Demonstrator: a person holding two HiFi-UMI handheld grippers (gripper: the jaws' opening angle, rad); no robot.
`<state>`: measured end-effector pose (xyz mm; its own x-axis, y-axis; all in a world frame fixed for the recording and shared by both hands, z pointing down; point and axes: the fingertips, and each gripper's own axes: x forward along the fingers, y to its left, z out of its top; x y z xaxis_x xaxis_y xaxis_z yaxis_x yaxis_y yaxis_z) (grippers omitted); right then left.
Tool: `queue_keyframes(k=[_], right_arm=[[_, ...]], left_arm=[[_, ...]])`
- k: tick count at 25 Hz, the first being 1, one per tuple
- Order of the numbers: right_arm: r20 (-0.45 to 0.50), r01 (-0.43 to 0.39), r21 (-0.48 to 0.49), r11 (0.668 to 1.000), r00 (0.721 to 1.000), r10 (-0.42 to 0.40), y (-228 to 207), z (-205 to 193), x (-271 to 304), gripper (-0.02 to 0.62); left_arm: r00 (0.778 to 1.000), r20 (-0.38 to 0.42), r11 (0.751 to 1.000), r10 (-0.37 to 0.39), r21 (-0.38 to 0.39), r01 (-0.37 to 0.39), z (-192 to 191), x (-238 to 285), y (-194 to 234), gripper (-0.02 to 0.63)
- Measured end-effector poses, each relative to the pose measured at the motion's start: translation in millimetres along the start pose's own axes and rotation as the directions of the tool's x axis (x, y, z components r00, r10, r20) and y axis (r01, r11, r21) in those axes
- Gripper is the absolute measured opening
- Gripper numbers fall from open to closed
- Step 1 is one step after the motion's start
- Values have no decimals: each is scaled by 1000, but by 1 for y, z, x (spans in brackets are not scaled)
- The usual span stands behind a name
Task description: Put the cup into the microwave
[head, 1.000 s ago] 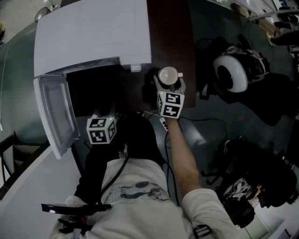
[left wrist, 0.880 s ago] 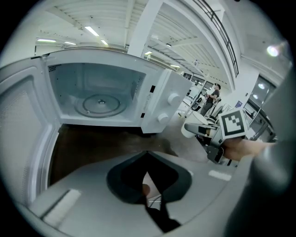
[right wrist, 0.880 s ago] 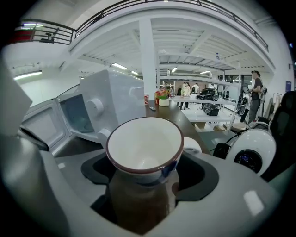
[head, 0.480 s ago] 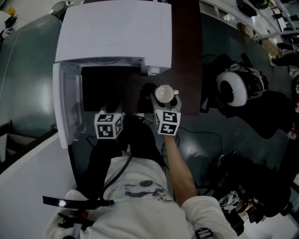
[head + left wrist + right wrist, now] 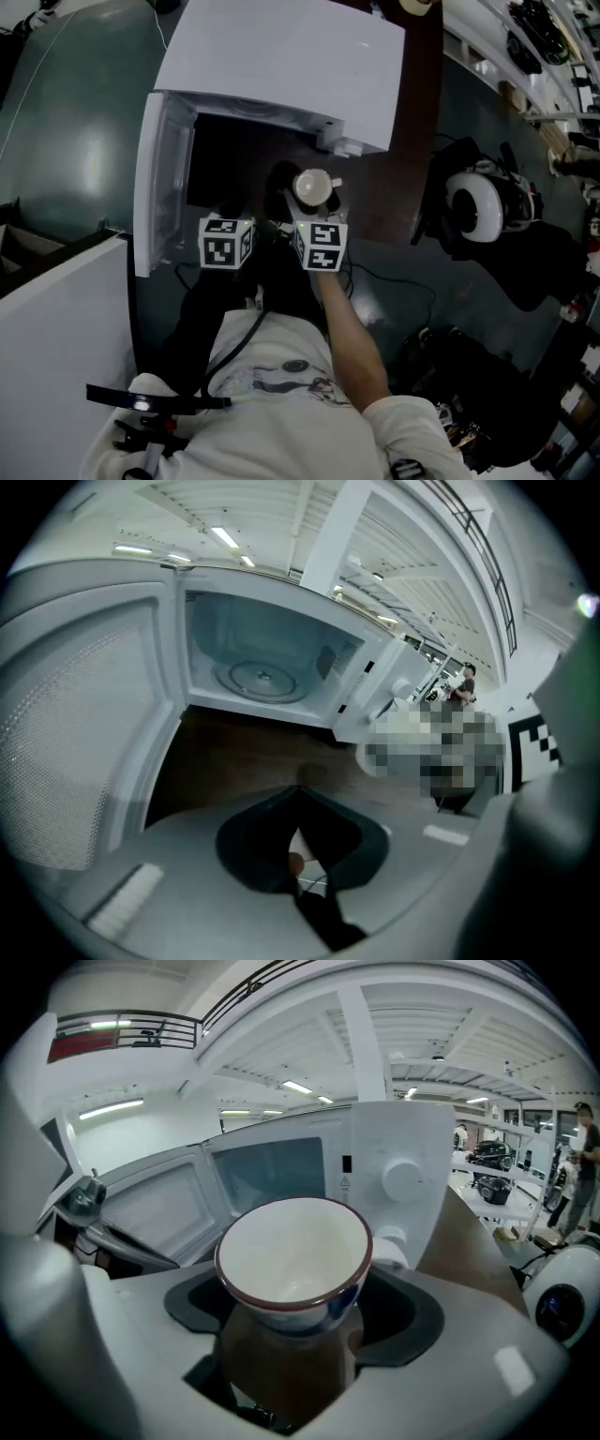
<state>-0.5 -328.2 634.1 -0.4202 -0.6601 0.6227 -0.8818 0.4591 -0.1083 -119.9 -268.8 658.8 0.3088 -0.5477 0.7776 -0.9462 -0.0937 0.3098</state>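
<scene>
Right gripper (image 5: 294, 1321) clasps the cup (image 5: 292, 1251); left gripper (image 5: 300, 803) closed, empty

You have one cup (image 5: 312, 187), one microwave (image 5: 281, 66), one table (image 5: 417, 122), and two grippers: left gripper (image 5: 298, 791), right gripper (image 5: 315, 208).

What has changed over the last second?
The right tongs carried the cup left, from off the microwave's right corner to in front of its control panel. Unchanged: cup gripped upright, door open, left tongs before the opening.
</scene>
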Motion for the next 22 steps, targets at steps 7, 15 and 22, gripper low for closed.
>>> queue_keyframes(k=[7,15,22], right_arm=[[2,-74,-62,995,997,74,39,23,38,396],[19,-110,-96,989,993,113,59,51,78,396],[61,-112,-94,989,991,118,64,84,120,396]], left_arm=[[999,12,999,31,-32,-31,-1,-7,24,-3],[999,22,998,41,-52,-40,6,-4,40,-3],[999,28,998,42,-46,-40,14,-4,45,-3]])
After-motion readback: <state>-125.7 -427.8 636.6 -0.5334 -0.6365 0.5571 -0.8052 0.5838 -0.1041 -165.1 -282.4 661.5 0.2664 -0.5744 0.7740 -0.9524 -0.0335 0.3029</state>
